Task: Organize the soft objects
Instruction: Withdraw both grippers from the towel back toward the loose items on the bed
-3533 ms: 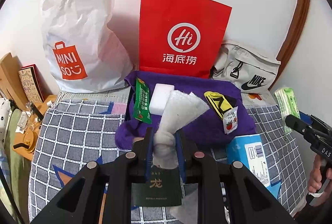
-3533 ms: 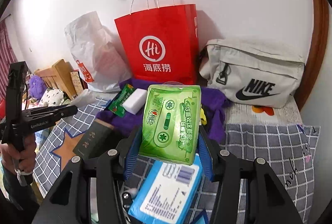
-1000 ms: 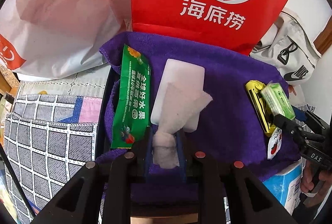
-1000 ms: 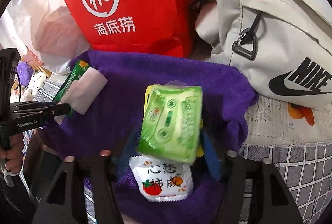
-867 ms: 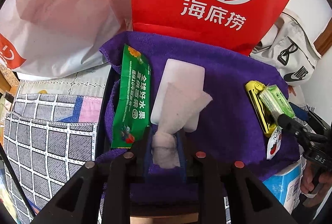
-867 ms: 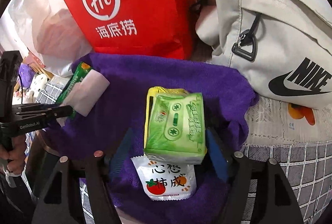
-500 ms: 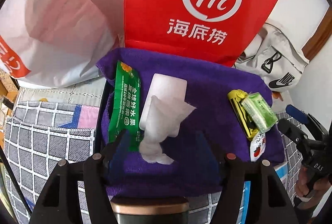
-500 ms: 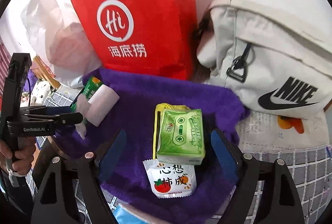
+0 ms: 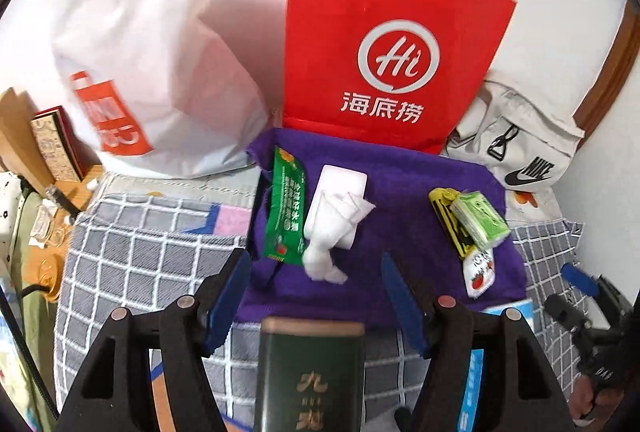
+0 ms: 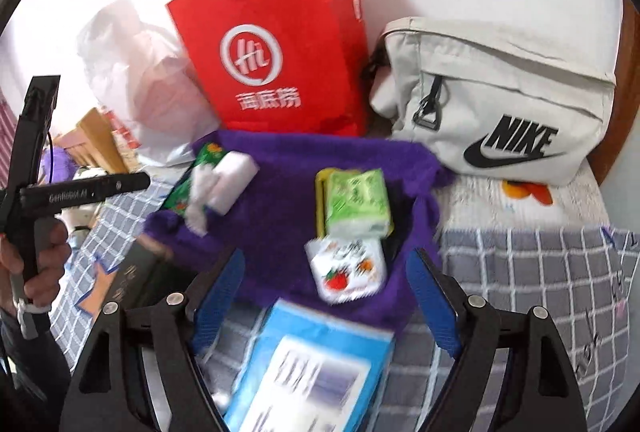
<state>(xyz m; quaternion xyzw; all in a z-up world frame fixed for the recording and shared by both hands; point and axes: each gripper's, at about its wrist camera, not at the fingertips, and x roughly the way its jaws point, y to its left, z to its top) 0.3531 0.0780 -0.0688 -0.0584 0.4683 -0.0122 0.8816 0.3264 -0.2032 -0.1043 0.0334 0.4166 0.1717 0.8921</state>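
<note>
The knotted white cloth (image 9: 326,228) lies on the purple towel (image 9: 400,188), at seven o'clock of the white foam block (image 9: 344,178). The green tissue pack (image 10: 356,202) rests on it too. Your left gripper (image 9: 316,294) stands apart, empty; your right gripper (image 10: 326,298), also empty, is closing slightly. Judged: both placements are done. Next, pick the blue tissue packet (image 10: 312,364) at six o'clock.

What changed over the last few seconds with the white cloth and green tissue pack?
Both were carried to the purple towel and let go: white cloth from the left tool, green tissue pack from the right tool. Both tools backed away empty, the right one's jaws closing slightly. Bags unchanged.
</note>
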